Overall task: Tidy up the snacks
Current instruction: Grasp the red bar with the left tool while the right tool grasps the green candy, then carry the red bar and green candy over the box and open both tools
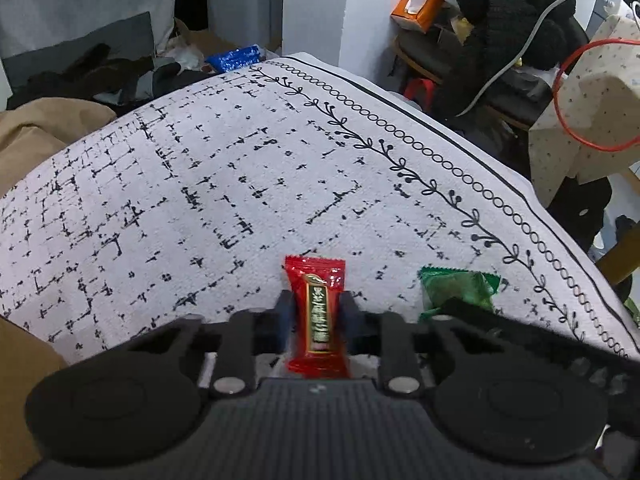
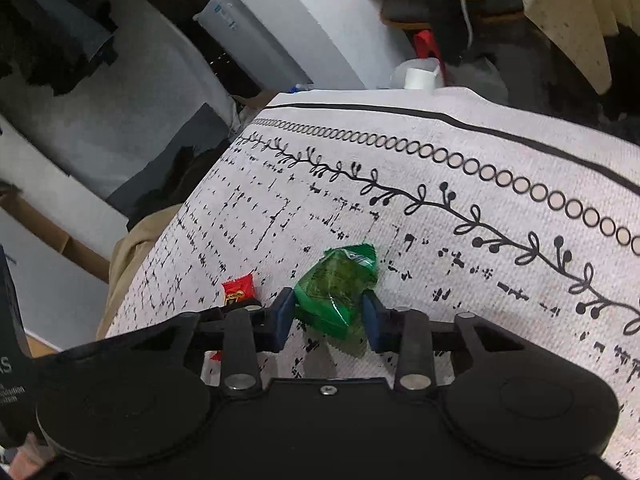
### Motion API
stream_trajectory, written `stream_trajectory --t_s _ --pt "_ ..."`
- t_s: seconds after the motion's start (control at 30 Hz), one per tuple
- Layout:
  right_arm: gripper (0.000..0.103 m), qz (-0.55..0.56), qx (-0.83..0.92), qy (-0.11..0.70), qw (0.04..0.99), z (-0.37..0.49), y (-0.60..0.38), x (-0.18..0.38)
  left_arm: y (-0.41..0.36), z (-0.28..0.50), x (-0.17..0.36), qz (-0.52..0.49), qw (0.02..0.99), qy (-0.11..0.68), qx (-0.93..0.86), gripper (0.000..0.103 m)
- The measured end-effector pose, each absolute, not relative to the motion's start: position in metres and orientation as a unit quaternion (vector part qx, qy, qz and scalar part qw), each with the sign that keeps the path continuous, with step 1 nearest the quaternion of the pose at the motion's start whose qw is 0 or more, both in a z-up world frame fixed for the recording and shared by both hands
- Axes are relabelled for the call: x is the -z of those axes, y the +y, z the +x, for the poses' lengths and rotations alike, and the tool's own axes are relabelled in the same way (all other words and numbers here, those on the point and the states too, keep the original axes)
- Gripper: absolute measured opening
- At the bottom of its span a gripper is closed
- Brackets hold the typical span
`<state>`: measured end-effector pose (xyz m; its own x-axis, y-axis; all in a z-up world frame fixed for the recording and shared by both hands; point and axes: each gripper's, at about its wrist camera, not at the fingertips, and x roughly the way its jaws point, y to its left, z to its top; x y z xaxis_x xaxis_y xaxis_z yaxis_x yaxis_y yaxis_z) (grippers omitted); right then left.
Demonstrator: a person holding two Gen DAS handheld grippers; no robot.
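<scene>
A red wrapped candy (image 1: 316, 312) with a dark label lies lengthwise between the blue pads of my left gripper (image 1: 317, 300), which is shut on it just above the white patterned tablecloth (image 1: 200, 180). To its right a green crinkled snack packet (image 1: 456, 288) rests on the cloth. In the right wrist view the same green packet (image 2: 340, 296) sits between the blue pads of my right gripper (image 2: 328, 314), and both pads press against its sides. The red candy (image 2: 239, 289) shows just to the left of it on the cloth (image 2: 440, 280).
The cloth's far edge carries a black stripe, a ring chain and a vine print. Beyond it are an orange tissue box (image 1: 418, 6), a black garment (image 1: 500, 8), a red cable loop (image 1: 560, 112) and a blue packet (image 1: 236, 58). Brown fabric (image 1: 40, 128) lies at the left.
</scene>
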<state>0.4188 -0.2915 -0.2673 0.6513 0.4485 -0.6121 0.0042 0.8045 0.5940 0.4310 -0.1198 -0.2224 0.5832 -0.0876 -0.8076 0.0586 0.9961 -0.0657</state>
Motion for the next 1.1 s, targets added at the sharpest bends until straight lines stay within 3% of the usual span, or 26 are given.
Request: stream_trajectory --t_s 0.23,1.1 --pt "0.027 0.277 -0.152 0.385 0.867 0.414 -0.288 0.253 -0.115 0.419 0.208 -0.032 0.893 0.448 0.025 0.020" --pt "0.027 0.239 -0.262 0.313 0.881 0.367 -0.233 0.176 -0.035 0.340 0.099 -0.102 0.913 0.386 -0.090 0.020"
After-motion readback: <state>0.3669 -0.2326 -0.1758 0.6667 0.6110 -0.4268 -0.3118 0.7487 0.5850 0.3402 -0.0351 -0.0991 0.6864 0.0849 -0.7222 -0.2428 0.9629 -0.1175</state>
